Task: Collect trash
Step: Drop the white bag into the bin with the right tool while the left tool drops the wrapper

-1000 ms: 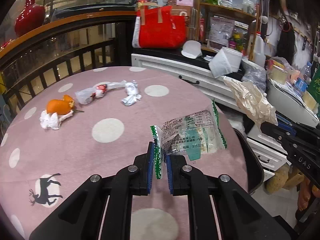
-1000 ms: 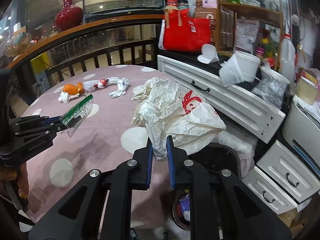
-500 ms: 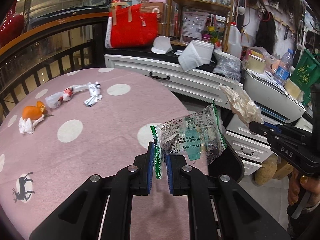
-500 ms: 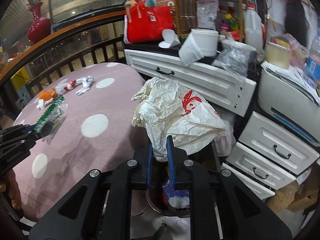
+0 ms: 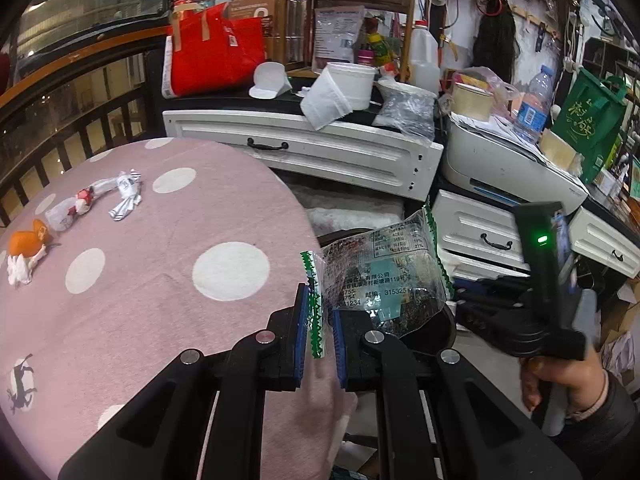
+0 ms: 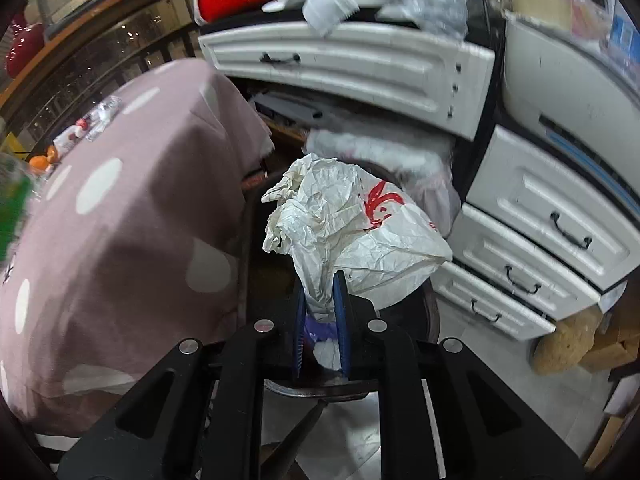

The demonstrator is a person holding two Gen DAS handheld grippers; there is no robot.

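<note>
My left gripper (image 5: 318, 316) is shut on a clear snack wrapper with green zigzag edges (image 5: 384, 272), held past the table's right edge above a dark trash bin (image 5: 434, 326). My right gripper (image 6: 321, 300) is shut on a crumpled white plastic bag with red print (image 6: 352, 224), held right over the bin (image 6: 430, 312), which has trash inside. More trash lies on the pink dotted table (image 5: 160, 280): an orange peel (image 5: 26, 242), a white tissue (image 5: 18, 274), and twisted wrappers (image 5: 124, 192). The right gripper's body shows at the right in the left wrist view (image 5: 548, 280).
White drawer cabinets (image 6: 532, 248) stand just behind and right of the bin. A cluttered counter with a red bag (image 5: 216, 52), paper cups and bottles runs along the back. A dark railing (image 5: 60, 136) curves behind the table. A printer (image 5: 508, 172) sits at the right.
Both grippers have swung right, off the table toward the bin. The right gripper has dropped low with the white bag over the bin; the left wrapper now hangs over the bin's rim.
</note>
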